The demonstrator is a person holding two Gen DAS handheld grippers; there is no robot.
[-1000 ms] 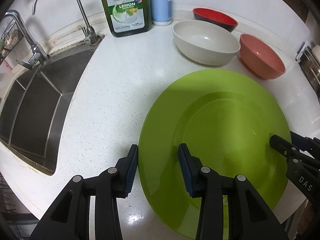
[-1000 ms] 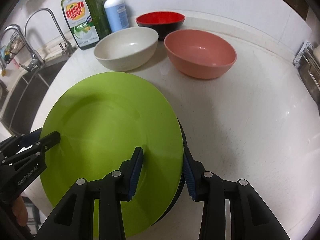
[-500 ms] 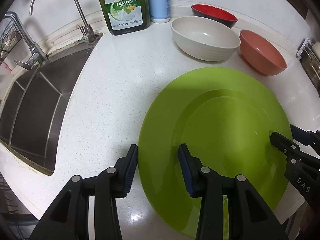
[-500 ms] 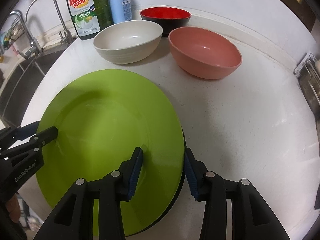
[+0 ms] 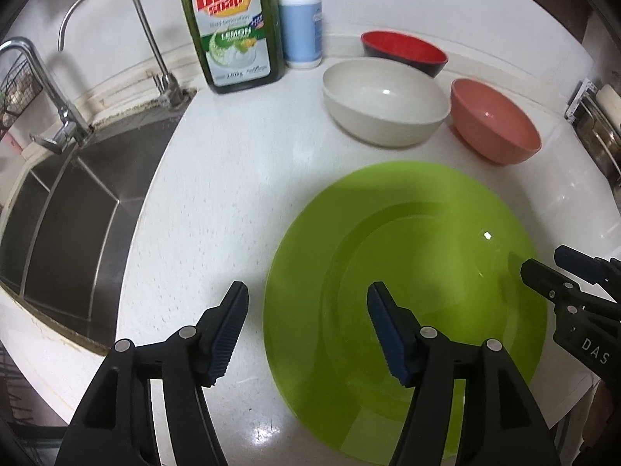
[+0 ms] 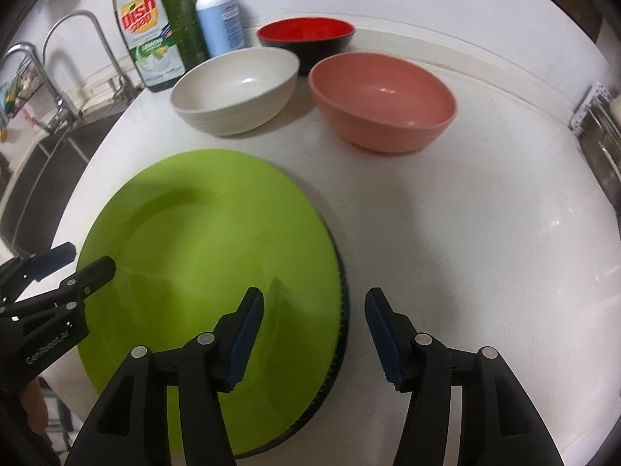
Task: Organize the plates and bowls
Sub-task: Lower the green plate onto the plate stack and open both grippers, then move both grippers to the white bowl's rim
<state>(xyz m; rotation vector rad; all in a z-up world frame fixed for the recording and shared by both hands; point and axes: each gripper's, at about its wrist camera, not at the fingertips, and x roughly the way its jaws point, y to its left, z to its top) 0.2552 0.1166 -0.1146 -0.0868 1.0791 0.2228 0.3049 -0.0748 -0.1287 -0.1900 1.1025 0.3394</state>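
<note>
A large lime-green plate (image 5: 407, 279) (image 6: 209, 272) lies flat on the white counter, on top of a dark plate whose rim (image 6: 341, 310) shows at its right edge. My left gripper (image 5: 306, 328) is open and straddles the green plate's left edge. My right gripper (image 6: 314, 334) is open and straddles its right edge. Behind the plate stand a cream bowl (image 5: 384, 101) (image 6: 236, 89), a pink bowl (image 5: 495, 120) (image 6: 382, 101) and a red-and-black bowl (image 5: 403, 52) (image 6: 306, 39).
A steel sink (image 5: 58, 213) with two taps (image 5: 116, 19) lies to the left. A green dish soap bottle (image 5: 231, 27) (image 6: 153, 23) and a blue pump bottle (image 5: 300, 23) (image 6: 219, 15) stand at the back wall. A metal rack (image 5: 597, 124) is at far right.
Both grippers' jaws have opened wider around the green plate's edges, and both have drawn back slightly. The plate now lies lower and flat on the dark plate.
</note>
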